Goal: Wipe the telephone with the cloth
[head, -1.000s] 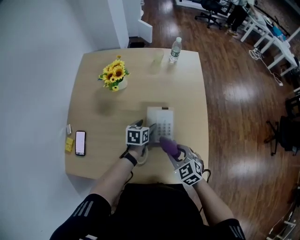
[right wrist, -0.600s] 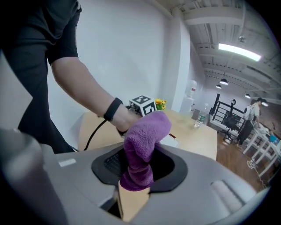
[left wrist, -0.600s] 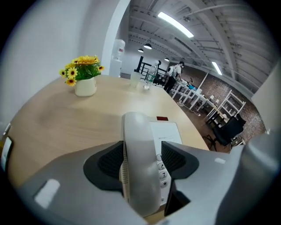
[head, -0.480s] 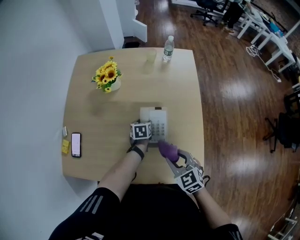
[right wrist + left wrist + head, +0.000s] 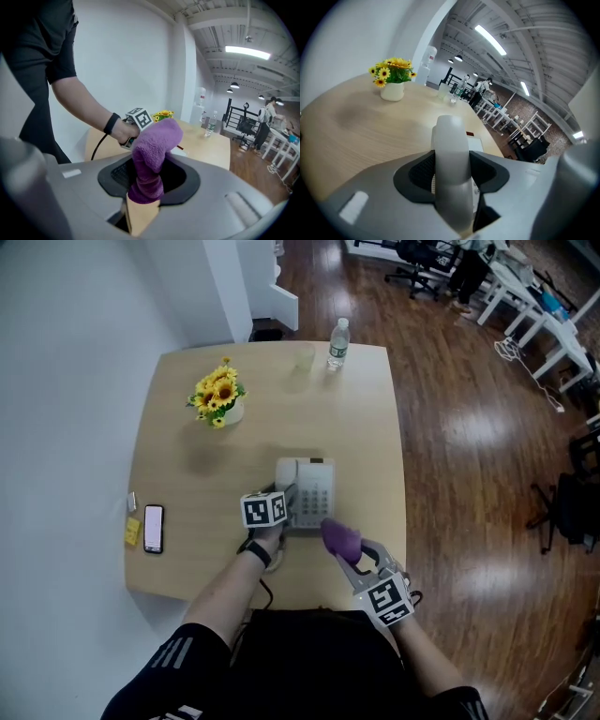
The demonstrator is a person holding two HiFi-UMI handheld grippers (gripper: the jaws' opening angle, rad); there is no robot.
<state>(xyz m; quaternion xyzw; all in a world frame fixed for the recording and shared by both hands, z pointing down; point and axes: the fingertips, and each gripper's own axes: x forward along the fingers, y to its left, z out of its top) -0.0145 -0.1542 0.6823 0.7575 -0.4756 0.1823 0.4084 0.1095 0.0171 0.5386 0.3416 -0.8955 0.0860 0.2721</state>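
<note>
The pale grey telephone (image 5: 314, 488) lies near the middle of the wooden table (image 5: 187, 474). My left gripper (image 5: 284, 502) is at its left side. In the left gripper view, my left gripper (image 5: 452, 168) is shut on the handset (image 5: 450, 136), with both dark pads pressing its sides. A purple cloth (image 5: 339, 537) sits just off the phone's front right corner, and my right gripper (image 5: 354, 554) is shut on it. In the right gripper view the cloth (image 5: 154, 140) stands bunched up out of that gripper (image 5: 147, 183), with the left gripper's marker cube (image 5: 139, 117) beyond it.
A white pot of sunflowers (image 5: 218, 395) stands at the back left. A water bottle (image 5: 337, 343) and a clear cup (image 5: 304, 360) are at the far edge. A smartphone (image 5: 153, 527) and yellow notes (image 5: 132, 531) lie at the left edge. Office chairs stand on the wood floor to the right.
My left gripper has shifted slightly along the phone's left side and now clamps the handset. The right gripper with the cloth has stayed at the phone's front right corner.
</note>
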